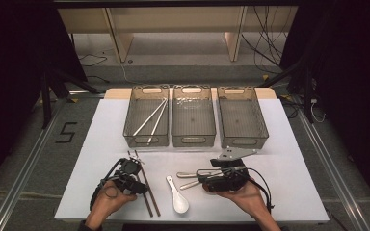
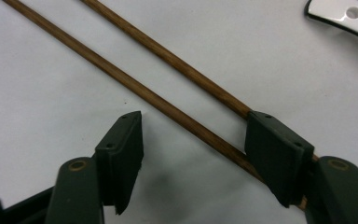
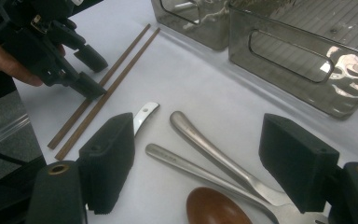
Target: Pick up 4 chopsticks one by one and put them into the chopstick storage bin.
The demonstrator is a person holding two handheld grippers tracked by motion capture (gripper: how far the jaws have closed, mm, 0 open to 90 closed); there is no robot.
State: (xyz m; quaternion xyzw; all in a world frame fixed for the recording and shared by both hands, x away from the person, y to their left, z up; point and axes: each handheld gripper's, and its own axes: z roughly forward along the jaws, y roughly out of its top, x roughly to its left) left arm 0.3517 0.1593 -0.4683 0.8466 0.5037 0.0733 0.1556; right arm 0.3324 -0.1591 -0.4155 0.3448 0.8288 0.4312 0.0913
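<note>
Two brown wooden chopsticks (image 1: 148, 188) (image 2: 135, 86) lie side by side on the white table, front left. My left gripper (image 1: 142, 186) (image 2: 193, 119) is open over them; one stick runs between the jaws and the other passes under the right jaw. It appears too in the right gripper view (image 3: 86, 72), held by a hand. My right gripper (image 1: 203, 180) (image 3: 198, 123) stands open above two metal utensil handles (image 1: 188, 177) (image 3: 205, 149). A brown spoon bowl (image 3: 216, 207) sits just below them. A white ceramic spoon (image 1: 178, 196) (image 3: 144, 114) lies between the two grippers.
Three smoky transparent bins stand in a row at the back of the table: the left bin (image 1: 131, 120) holds pale chopsticks (image 1: 150, 118), then the middle bin (image 1: 193, 137) and the right bin (image 1: 265, 127). The table's front edge is close behind both hands.
</note>
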